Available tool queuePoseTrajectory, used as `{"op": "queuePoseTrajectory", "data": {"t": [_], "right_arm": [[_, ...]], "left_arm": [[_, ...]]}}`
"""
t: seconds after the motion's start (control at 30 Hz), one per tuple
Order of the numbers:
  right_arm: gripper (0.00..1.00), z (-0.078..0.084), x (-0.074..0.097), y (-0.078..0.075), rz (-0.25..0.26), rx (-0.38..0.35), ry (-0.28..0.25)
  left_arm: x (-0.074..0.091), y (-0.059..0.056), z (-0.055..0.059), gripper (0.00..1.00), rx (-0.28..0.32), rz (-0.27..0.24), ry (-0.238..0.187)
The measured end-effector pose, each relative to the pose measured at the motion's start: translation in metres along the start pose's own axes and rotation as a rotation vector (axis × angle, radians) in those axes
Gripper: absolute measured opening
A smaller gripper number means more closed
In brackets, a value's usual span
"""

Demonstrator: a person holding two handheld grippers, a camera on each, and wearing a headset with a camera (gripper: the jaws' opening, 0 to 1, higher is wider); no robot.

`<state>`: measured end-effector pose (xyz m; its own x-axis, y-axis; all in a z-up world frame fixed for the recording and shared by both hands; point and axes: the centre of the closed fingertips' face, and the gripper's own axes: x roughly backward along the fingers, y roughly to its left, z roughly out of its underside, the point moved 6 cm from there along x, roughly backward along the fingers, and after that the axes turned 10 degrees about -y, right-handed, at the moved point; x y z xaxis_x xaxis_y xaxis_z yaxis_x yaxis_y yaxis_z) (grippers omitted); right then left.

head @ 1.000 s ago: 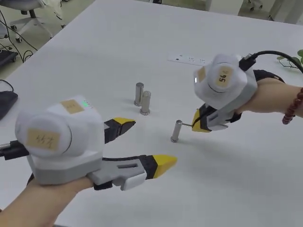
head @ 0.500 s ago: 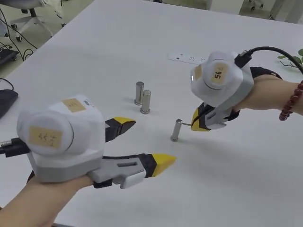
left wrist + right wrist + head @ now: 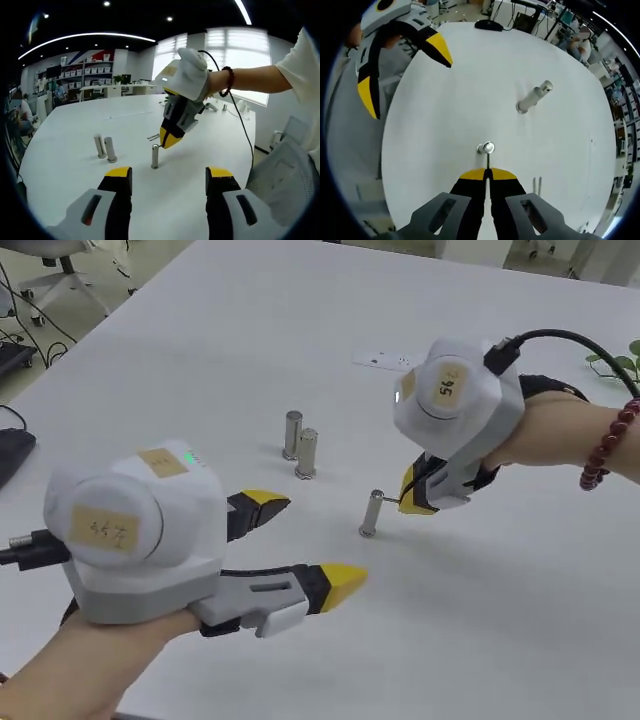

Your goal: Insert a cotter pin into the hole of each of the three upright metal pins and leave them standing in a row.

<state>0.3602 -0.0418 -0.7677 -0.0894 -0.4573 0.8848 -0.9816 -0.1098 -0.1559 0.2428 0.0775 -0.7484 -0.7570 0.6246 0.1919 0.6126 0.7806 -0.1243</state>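
Note:
Three upright metal pins stand on the white table. Two stand close together at the back [image 3: 292, 435] [image 3: 307, 453], and the third pin [image 3: 372, 513] is nearer and to the right. My right gripper [image 3: 412, 498] is shut on a thin cotter pin [image 3: 488, 160]. The cotter pin's tip touches the top of the near pin [image 3: 486, 147]. I cannot tell whether it sits in the hole. My left gripper [image 3: 305, 540] hovers open and holds nothing, in front of the pins; its jaws [image 3: 170, 174] frame the near pin [image 3: 155, 156].
Loose cotter pins [image 3: 153, 136] lie on the table behind the near pin. A white power strip [image 3: 395, 363] lies at the back. A plant [image 3: 625, 365] is at the right edge, and an office chair [image 3: 60, 270] stands off the table's left side.
My right gripper has edged slightly left and up, still holding the cotter pin against the near pin. The left gripper has hardly moved.

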Motion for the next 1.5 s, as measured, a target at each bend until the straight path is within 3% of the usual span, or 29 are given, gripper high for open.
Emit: {"op": "queuePoseTrajectory", "data": {"t": [0.67, 0.9, 1.07, 1.33, 1.5], "right_arm": [[0.04, -0.012, -0.004, -0.001, 0.002, -0.029, -0.028], [0.1, -0.015, -0.003, 0.0, 0.006, -0.074, -0.084], [0.11, -0.012, 0.002, 0.002, -0.001, -0.102, -0.102], [0.1, 0.0, 0.004, 0.003, 0.006, -0.094, -0.088], [0.06, -0.001, 0.001, 0.002, 0.004, -0.084, -0.111]], "left_arm": [[0.001, 0.002, -0.002, 0.57, 0.0, -0.007, -0.012], [0.002, 0.002, -0.002, 0.57, -0.001, -0.007, -0.01], [0.002, 0.002, -0.002, 0.57, -0.002, -0.011, -0.008], [0.003, 0.003, -0.002, 0.57, -0.008, -0.018, -0.007], [0.003, 0.003, -0.001, 0.57, -0.018, -0.023, -0.002]]}}
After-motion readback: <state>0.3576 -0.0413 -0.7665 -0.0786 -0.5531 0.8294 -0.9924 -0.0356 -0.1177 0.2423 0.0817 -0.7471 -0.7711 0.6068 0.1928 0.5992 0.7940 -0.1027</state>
